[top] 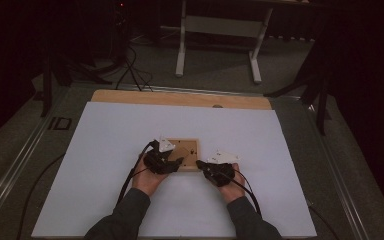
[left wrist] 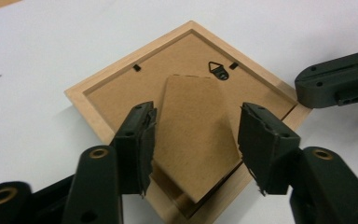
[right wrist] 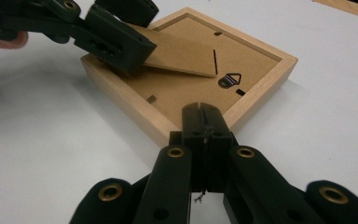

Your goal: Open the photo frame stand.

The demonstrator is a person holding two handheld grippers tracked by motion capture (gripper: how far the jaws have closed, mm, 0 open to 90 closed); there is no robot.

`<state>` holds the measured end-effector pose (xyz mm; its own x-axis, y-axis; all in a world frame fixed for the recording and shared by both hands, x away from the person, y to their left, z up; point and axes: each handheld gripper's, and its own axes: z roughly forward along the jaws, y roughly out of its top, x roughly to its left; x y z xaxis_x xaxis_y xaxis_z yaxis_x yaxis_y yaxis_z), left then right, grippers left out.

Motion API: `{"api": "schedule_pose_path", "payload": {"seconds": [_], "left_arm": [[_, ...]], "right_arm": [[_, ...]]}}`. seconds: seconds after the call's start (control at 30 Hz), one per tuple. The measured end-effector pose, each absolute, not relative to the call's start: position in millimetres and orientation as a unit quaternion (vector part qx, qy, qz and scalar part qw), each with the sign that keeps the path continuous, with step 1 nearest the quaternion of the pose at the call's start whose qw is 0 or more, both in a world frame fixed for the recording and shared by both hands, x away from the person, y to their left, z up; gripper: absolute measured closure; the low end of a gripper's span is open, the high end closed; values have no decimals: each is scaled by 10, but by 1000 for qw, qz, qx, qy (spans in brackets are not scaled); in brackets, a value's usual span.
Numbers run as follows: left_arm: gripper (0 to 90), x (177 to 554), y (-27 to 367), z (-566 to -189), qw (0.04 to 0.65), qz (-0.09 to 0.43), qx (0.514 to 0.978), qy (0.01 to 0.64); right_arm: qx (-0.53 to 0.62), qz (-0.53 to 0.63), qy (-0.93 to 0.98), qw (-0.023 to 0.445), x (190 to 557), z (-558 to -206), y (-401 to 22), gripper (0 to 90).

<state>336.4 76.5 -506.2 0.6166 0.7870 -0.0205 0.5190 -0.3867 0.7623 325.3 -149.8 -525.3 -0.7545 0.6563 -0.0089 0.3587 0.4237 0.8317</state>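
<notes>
While the wooden picture frame lies face down on the white table, the left gripper straddles its cardboard easel stand, fingers apart on either side and apparently not pressing it. The right gripper has its fingers fully closed on nothing, tip at the frame's near edge. The frame looks light and rigid; the stand is thin, bendable card, likely to crease, so it is best gripped gently near its free end, away from the hanger hook.
</notes>
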Motion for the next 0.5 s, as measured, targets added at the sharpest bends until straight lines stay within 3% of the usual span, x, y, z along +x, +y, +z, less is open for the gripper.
{"api": "schedule_pose_path", "payload": {"seconds": [0.5], "left_arm": [[453, 3363, 808, -5071, 358, 131, 828, 412]], "right_arm": [[306, 441, 826, 170, 3251, -5256, -1500, 899]]}}
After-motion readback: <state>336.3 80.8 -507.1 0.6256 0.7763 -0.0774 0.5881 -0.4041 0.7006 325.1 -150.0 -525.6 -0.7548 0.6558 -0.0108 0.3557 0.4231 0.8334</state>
